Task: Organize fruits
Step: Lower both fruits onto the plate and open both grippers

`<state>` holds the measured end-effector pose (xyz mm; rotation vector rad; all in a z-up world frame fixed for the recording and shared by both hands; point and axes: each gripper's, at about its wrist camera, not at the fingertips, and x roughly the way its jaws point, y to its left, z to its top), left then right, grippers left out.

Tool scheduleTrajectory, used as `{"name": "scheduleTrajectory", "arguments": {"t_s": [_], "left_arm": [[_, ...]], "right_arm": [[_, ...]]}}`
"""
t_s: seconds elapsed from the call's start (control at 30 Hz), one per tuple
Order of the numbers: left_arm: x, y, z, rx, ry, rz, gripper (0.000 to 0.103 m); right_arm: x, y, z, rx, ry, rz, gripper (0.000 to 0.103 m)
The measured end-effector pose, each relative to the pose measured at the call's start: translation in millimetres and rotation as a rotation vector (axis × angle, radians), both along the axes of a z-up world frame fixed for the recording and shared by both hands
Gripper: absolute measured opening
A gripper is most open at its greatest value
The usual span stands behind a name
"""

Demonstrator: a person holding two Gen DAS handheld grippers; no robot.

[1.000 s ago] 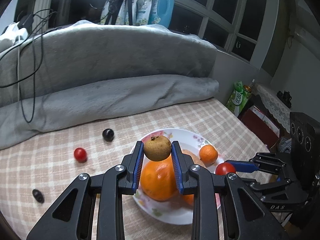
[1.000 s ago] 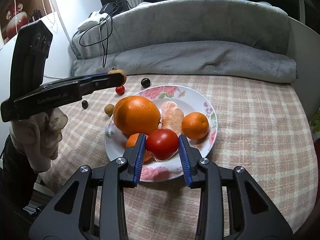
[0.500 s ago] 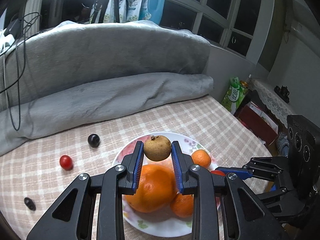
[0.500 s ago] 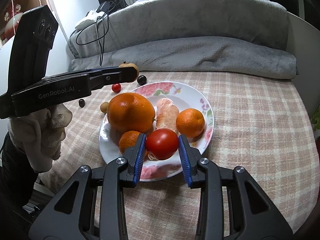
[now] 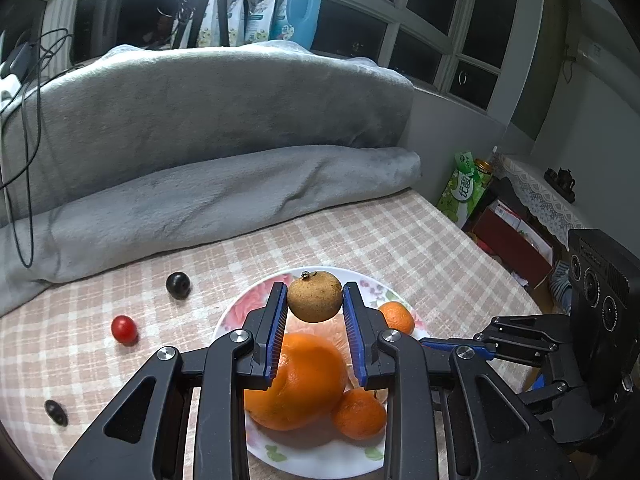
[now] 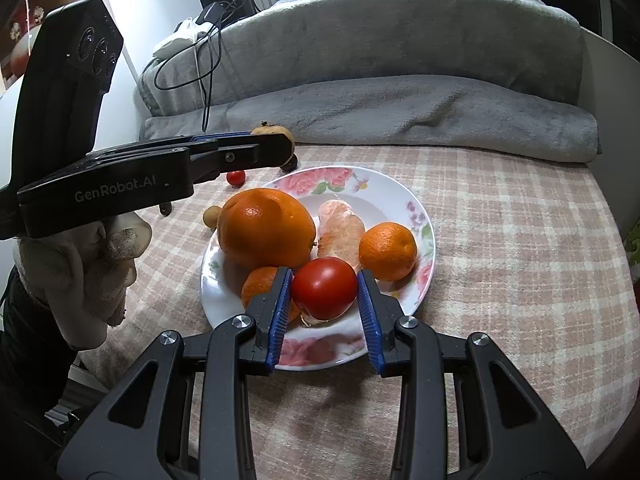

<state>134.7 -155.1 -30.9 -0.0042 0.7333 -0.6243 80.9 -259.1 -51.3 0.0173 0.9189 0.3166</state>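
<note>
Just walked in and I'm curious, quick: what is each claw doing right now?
Left claw: closed on a small round brown fruit.
Right claw: closed on a round red tomato.

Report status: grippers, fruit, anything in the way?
Left hand-held gripper shut on brown fruit. Right hand-held gripper shut on tomato. Both over crowded plate.

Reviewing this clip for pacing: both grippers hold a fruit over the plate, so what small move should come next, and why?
Probably lower the left gripper and release its brown longan onto the bare far part of the floral plate. The longan hangs clear above the large orange, while the right gripper, shut on the red tomato, already sits low at the near rim.
</note>
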Motion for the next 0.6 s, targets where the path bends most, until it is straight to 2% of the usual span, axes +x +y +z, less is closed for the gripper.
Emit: {"name": "scheduleTrajectory", "arguments": {"t_s": [0.13,0.17,0.23,0.37,0.4,0.43,0.53,0.57,0.6], "left_arm": [[0.8,1.8,0.5,-0.006,0.004,0.006,0.04],[0.9,2.3,1.0,-0.008,0.005,0.007,0.04],[0.6,3.2,1.7,-0.008,0.002,0.01,0.04],[-1.1,5.7,2.7,-0.008,-0.001,0.015,0.041],[-1.5,6.8,2.9,-0.009,-0.002,0.017,0.044],[-2.0,8.0,3.2,-0.01,-0.003,0.02,0.049],[-3.3,11.5,4.0,-0.014,-0.003,0.03,0.052],[-3.6,12.7,4.7,-0.015,-0.003,0.034,0.053],[-4.0,14.1,5.4,-0.016,-0.004,0.038,0.06]], "right_arm": [[-0.4,0.7,1.8,0.003,-0.008,0.001,0.036],[-0.6,0.6,2.5,0.003,-0.009,0.002,0.039],[-2.1,0.9,4.2,0.004,-0.017,0.004,0.055],[-4.8,-0.5,7.7,0.007,-0.031,-0.006,0.057],[-4.8,-0.7,8.4,0.005,-0.034,-0.01,0.059],[-5.2,-1.0,9.3,0.002,-0.039,-0.016,0.066],[-7.5,-1.8,13.0,0.003,-0.057,-0.028,0.084],[-7.6,-1.9,14.2,0.003,-0.059,-0.027,0.085],[-7.8,-1.6,15.3,0.001,-0.061,-0.027,0.085]]}}
